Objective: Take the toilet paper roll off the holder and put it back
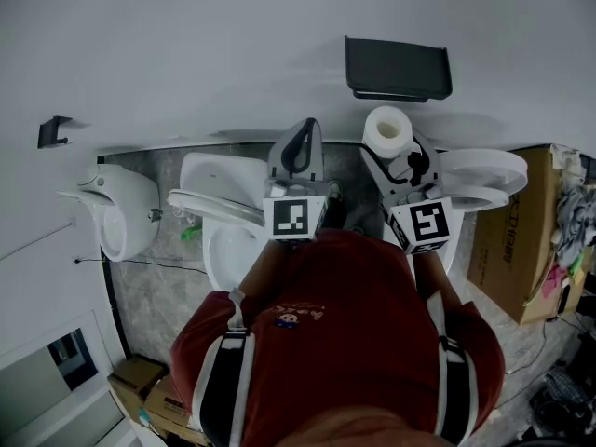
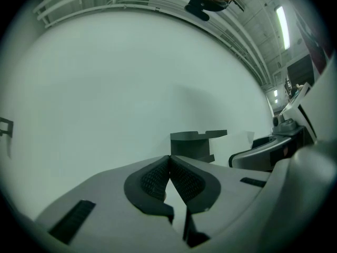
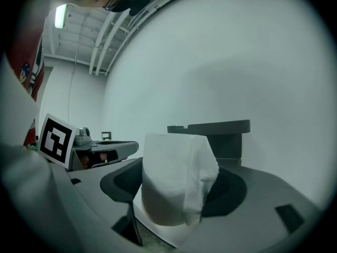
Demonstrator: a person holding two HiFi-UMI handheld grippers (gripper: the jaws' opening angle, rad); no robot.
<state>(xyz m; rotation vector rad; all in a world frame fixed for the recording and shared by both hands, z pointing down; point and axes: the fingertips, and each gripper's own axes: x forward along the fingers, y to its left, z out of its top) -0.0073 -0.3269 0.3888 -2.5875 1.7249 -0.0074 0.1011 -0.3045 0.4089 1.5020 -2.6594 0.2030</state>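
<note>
**Toilet paper roll** (image 3: 168,167): white and upright, with its open core facing up in the head view (image 1: 386,130). A loose flap of paper hangs down its right side in the right gripper view. It sits between the two jaws of the right hand-held gripper, with the dark pads pressed against its left and right flanks. It is off the holder, lower than it and in front of it, with bare wall showing between the two.

**Right hand-held gripper** (image 3: 178,194): jaws spread fairly wide and clamped on the roll. It points roughly level at the wall. In the head view it is at the right (image 1: 391,152), with its marker cube just behind.

**Left hand-held gripper** (image 2: 169,162): jaws closed so the tips meet, with nothing between them. It is held to the left of the roll and well clear of it (image 1: 298,142), and also points at the wall.

**Holder** (image 1: 399,68): dark and box-shaped, fixed to the pale wall above the roll. From the right gripper view it appears directly behind the roll's top (image 3: 218,133). From the left gripper view it lies ahead and slightly right (image 2: 197,144).

**Surroundings**:
- A white toilet (image 1: 223,217) below the left hand-held gripper.
- A second toilet (image 1: 489,170) at the right.
- A urinal (image 1: 121,208) on the left.
- A cardboard box (image 1: 517,240) at the far right.
- The person's red shirt (image 1: 345,324) in the foreground.
</note>
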